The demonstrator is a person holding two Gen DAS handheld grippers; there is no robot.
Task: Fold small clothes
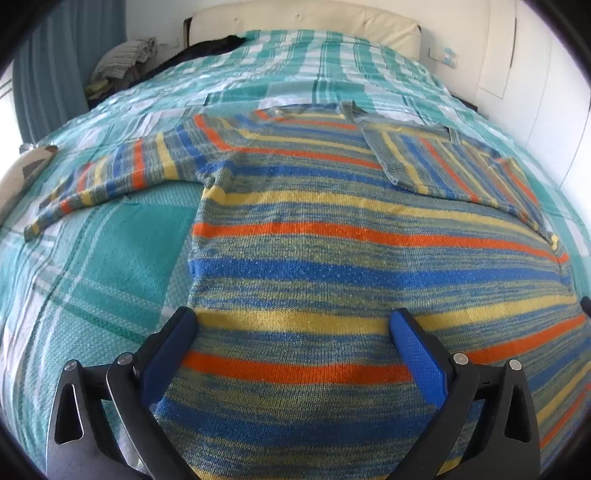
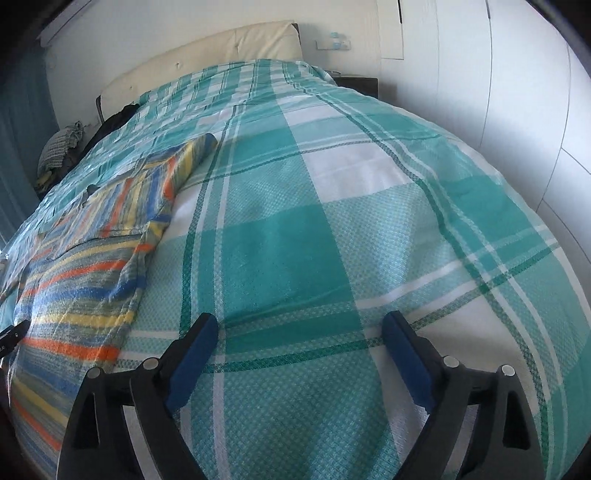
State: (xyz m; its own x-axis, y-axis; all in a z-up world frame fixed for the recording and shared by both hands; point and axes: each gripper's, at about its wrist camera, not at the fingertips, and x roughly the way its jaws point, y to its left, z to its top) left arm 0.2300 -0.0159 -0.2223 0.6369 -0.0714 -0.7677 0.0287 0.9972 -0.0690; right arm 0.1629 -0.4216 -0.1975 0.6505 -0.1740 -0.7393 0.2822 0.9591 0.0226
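Two claws are ours to work with, and both stand with their fingers wide apart and nothing pinched between them.

From the left wrist we see the left claw (image 1: 293, 325) hovering over the lower body of a striped sweater (image 1: 332, 258), which lies spread flat on the bed's teal-and-white plaid blanket (image 1: 110, 266). Its bands run orange, blue and yellow across a grey-green knit. One sleeve (image 1: 110, 173) stretches out towards the left edge of the view, while the other sleeve (image 1: 443, 162) is folded in over the chest. The claw's blue pads frame the knit near its left hem edge; whether they touch the fabric we cannot tell. A cream headboard (image 1: 306, 22) closes the far end of the bed, with a heap of clothes (image 1: 122, 62) beside it.

From the right wrist we see the right claw (image 2: 299, 325) over bare blanket (image 2: 332, 221), well clear of the sweater (image 2: 92, 258), which lies off to the left of that view. White cupboard doors (image 2: 517, 92) stand along the right.
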